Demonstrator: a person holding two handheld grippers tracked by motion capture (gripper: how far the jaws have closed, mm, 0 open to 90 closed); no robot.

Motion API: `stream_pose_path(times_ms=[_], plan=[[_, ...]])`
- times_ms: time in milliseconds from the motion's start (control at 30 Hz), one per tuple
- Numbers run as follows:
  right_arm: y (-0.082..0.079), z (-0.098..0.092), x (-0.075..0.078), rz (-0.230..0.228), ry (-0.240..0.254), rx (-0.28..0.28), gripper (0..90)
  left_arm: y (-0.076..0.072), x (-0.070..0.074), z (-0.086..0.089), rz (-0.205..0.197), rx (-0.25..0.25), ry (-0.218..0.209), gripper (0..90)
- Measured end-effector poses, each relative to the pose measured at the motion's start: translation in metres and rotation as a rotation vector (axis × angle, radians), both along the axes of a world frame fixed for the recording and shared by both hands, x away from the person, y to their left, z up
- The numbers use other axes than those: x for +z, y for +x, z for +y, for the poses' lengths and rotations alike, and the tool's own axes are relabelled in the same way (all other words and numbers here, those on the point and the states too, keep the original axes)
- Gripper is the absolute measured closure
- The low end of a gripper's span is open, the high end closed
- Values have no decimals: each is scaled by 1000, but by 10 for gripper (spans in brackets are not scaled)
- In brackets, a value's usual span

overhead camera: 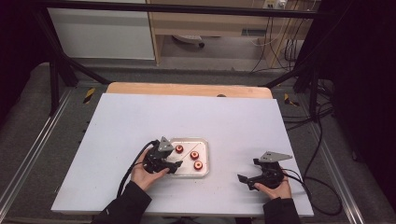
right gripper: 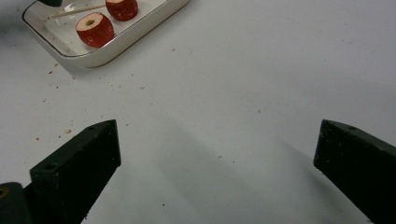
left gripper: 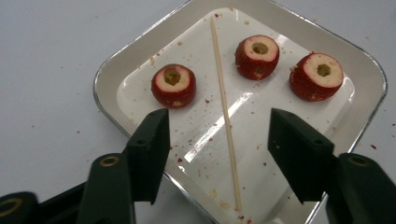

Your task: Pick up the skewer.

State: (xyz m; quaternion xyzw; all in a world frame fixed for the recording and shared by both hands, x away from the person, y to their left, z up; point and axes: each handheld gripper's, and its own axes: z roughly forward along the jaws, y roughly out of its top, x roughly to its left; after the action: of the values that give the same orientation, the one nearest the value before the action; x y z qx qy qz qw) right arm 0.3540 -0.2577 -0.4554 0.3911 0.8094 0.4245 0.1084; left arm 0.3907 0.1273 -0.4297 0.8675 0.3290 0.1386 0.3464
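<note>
Near the tabletop's front edge, the right gripper (overhead camera: 246,173) rests with jaws spread wide over bare white surface. The left gripper (left gripper: 218,140) hangs over the near-left corner of the shallow white metal tray (left gripper: 109,60), jaws apart astride a thin wooden skewer (left gripper: 225,109), not pressing it. Beyond lie three cored red fruit pieces (left gripper: 257,56).

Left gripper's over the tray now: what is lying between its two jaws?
In the left gripper view, the left gripper has the wooden skewer lying between its open jaws, on the crumb-speckled floor of the tray. The jaws are not touching it.
</note>
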Motion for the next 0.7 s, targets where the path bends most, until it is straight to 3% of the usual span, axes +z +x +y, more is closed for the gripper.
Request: stream_pose_path(times_ms=[133, 433, 700], plan=[[0, 0, 0, 3, -3, -2, 12, 1, -5, -3, 13, 9, 13, 512], [0, 0, 0, 4, -1, 0, 13, 2, -12, -9, 41, 19, -24, 705], [0, 0, 0, 4, -1, 1, 13, 1, -15, -10, 25, 35, -24, 806]])
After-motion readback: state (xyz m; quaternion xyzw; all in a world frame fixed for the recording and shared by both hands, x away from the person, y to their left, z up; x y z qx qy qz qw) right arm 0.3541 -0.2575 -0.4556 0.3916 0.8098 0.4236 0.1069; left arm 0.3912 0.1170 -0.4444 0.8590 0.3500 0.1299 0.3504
